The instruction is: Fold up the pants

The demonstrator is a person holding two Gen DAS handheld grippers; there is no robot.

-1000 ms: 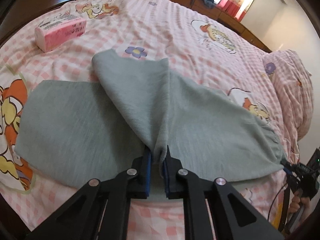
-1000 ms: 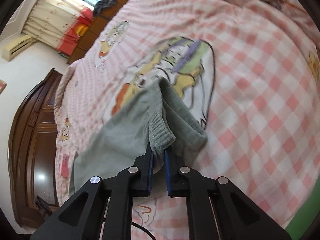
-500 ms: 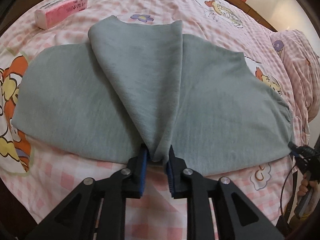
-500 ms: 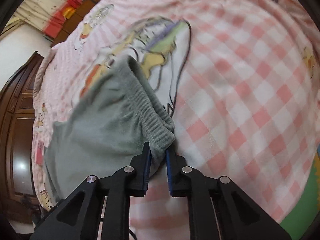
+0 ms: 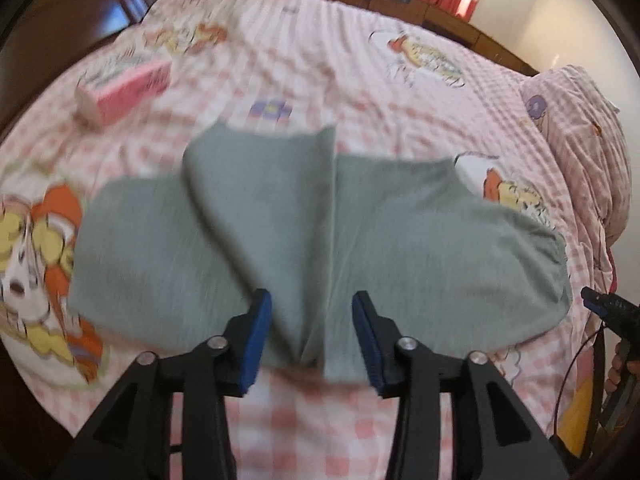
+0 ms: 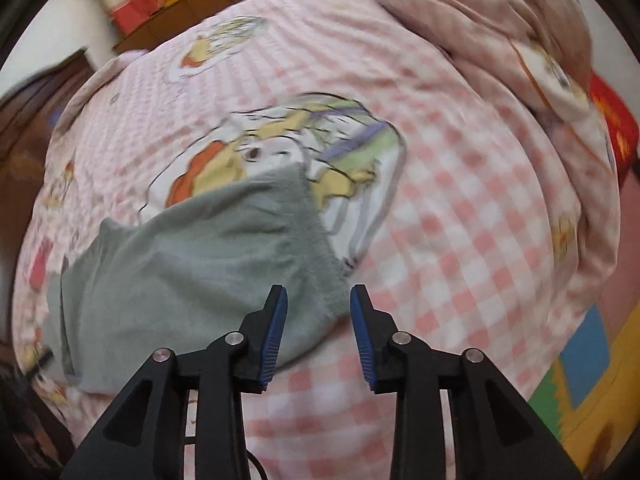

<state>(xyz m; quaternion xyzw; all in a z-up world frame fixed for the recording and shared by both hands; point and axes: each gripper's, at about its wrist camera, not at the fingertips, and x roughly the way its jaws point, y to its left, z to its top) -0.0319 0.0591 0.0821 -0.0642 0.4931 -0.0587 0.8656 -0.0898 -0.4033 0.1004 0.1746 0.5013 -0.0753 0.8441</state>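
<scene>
Grey-green pants (image 5: 400,240) lie flat on the pink checked bed, one leg folded over so a flap (image 5: 272,208) crosses the middle. My left gripper (image 5: 312,320) is open just above the near edge of the pants, the fold's tip lying loose between its blue pads. In the right wrist view the pants (image 6: 192,276) end in a ribbed waistband (image 6: 320,256). My right gripper (image 6: 319,320) is open over the waistband's near corner, holding nothing. The right gripper's tip (image 5: 600,304) also shows at the far right of the left wrist view.
A pink tissue pack (image 5: 124,88) lies on the bed at the far left. A pink quilt (image 6: 500,40) is bunched at the right. A dark wooden wardrobe (image 6: 16,128) stands to the left and a low wooden cabinet (image 5: 400,4) runs beyond the bed.
Both grippers have opened and let go of the pants, which now rest on the bed. Both have drawn back a little from the cloth.
</scene>
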